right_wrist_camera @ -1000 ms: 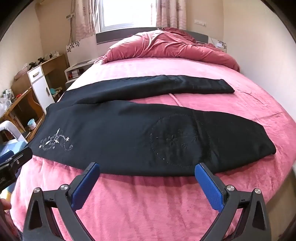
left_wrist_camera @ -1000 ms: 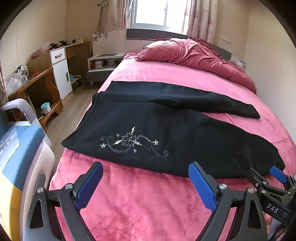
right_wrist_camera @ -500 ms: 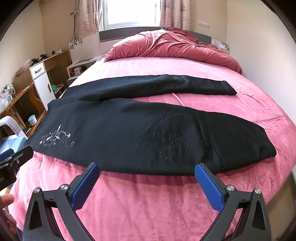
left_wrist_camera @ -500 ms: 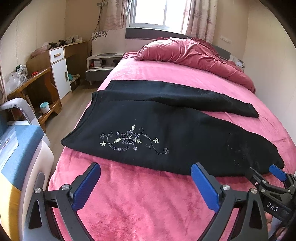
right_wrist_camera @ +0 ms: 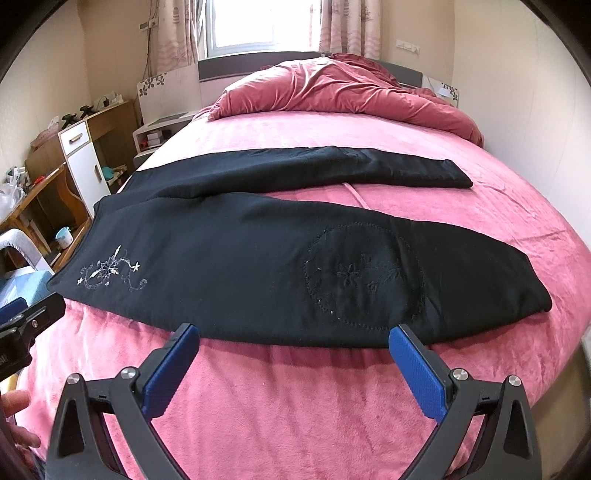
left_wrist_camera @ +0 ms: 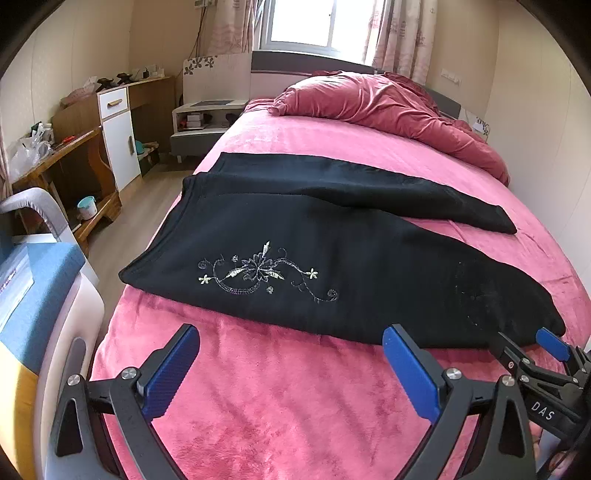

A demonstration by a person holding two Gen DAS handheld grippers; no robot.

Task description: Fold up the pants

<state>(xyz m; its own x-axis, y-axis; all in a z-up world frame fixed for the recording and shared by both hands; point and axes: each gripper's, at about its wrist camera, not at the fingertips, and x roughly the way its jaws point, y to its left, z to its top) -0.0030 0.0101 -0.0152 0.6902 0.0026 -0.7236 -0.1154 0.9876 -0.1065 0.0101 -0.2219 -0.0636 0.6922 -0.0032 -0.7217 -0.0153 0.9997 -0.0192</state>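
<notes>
Pink plush bedding (left_wrist_camera: 280, 406) is covering the bed that is filling both wrist views, with a crumpled reddish duvet (left_wrist_camera: 384, 107) bunched against the headboard under a bright window (left_wrist_camera: 310, 22). Black pants (left_wrist_camera: 332, 258) are lying spread flat across the middle of the bed, unfolded, with the waistband sitting toward the bed's left edge and the two legs running off to the right. One leg is lying nearer the grippers and the other is angling away toward the duvet, the two splitting apart partway along. Pale floral embroidery (left_wrist_camera: 266, 273) is showing on the near leg close to the waist (a fainter stitched circle is showing farther along the same leg in the right wrist view).

Both tools are hovering over bare bedding on the near side of the pants, apart from the cloth. The left gripper (left_wrist_camera: 291, 369) is standing with its blue pads spread wide and gripping nothing. The right gripper (right_wrist_camera: 295, 365) is likewise gaping, with only pink blanket showing between its fingers. Its tip is also poking into the left wrist view at the lower right, just beside the near leg's cuff.

Off the bed's left side, a wooden desk (left_wrist_camera: 62, 155) and a white cabinet (left_wrist_camera: 118, 140) are standing against the wall, with a nightstand (left_wrist_camera: 203, 122) beyond them.
</notes>
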